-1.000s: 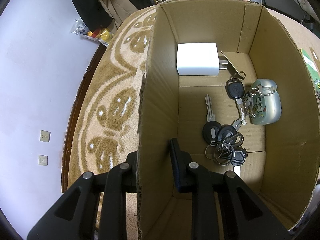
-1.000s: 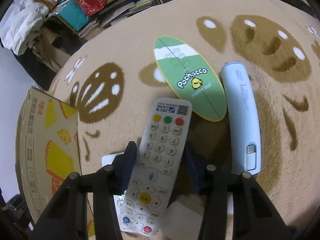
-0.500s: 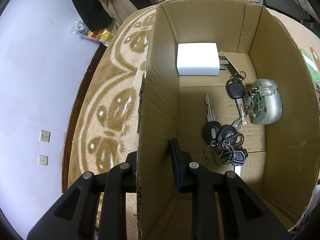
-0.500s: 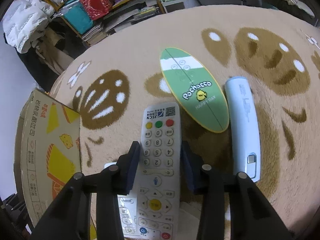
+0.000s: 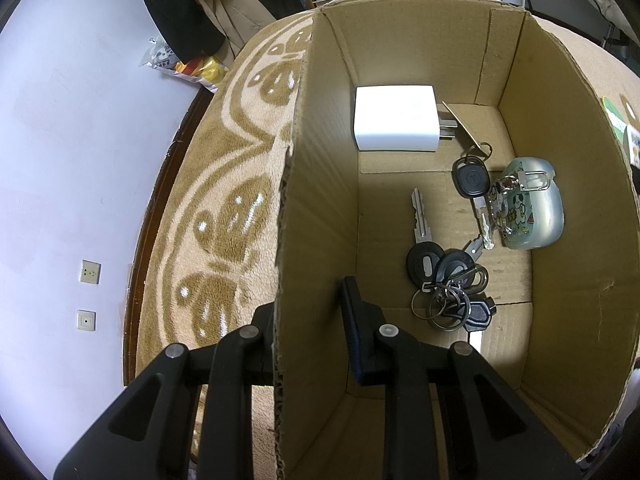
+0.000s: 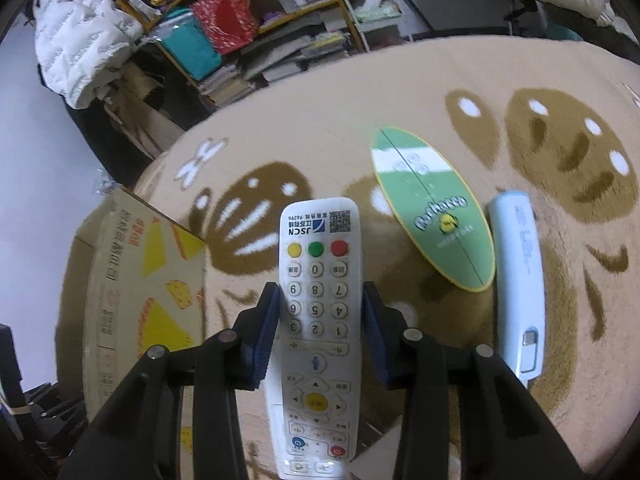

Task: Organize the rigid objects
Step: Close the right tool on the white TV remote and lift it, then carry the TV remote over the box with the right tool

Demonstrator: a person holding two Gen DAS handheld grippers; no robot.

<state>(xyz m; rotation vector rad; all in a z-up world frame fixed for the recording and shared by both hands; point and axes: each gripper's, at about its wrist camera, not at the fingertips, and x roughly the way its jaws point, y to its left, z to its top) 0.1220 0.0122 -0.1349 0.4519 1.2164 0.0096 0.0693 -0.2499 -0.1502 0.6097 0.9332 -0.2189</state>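
Remote (image 6: 318, 320) apparently clamped, rug (image 6: 360, 140) beyond.

Both of your views bend hard at the rims, with black fisheye corners. Inside the cardboard box (image 5: 592, 240) the light is dim and warm, yet the white charger (image 5: 394, 118) glares, blown out. A bright patch lies on the box floor near you. Around the remote (image 6: 318, 320), the rug (image 6: 360, 100) and shelves smear with blur.
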